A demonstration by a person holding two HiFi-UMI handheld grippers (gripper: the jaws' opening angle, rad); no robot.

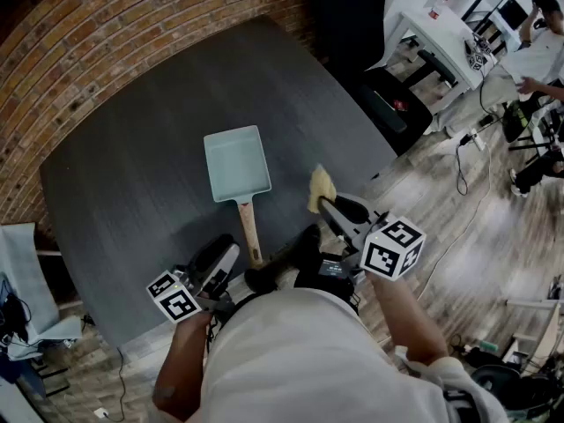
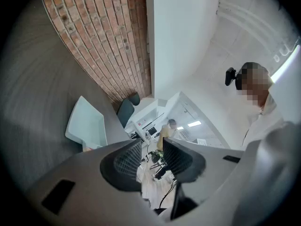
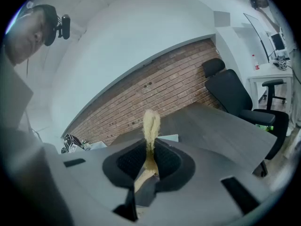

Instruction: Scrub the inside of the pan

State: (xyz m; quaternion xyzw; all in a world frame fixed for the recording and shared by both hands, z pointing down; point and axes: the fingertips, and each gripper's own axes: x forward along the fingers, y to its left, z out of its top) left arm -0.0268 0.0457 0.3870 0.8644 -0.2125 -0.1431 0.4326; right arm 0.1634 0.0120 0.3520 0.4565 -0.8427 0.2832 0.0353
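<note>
A pale blue rectangular pan (image 1: 237, 163) with a wooden handle (image 1: 249, 229) lies on the dark grey table (image 1: 132, 166); its handle points toward me. In the left gripper view the pan (image 2: 86, 125) shows at the left beyond the jaws. My right gripper (image 1: 324, 203) hovers to the right of the pan, shut on a yellow scrubbing cloth (image 1: 321, 188). The cloth (image 3: 151, 126) sticks up from between the pressed jaws. My left gripper (image 1: 227, 256) is near the table's front edge, left of the handle's end, open with nothing between its jaws (image 2: 151, 158).
A black office chair (image 1: 348, 16) stands at the table's far right. White desks (image 1: 445, 29) with equipment and a person (image 1: 539, 55) are beyond it. A brick wall (image 1: 106, 33) runs behind the table. Cables lie on the wooden floor (image 1: 467, 161).
</note>
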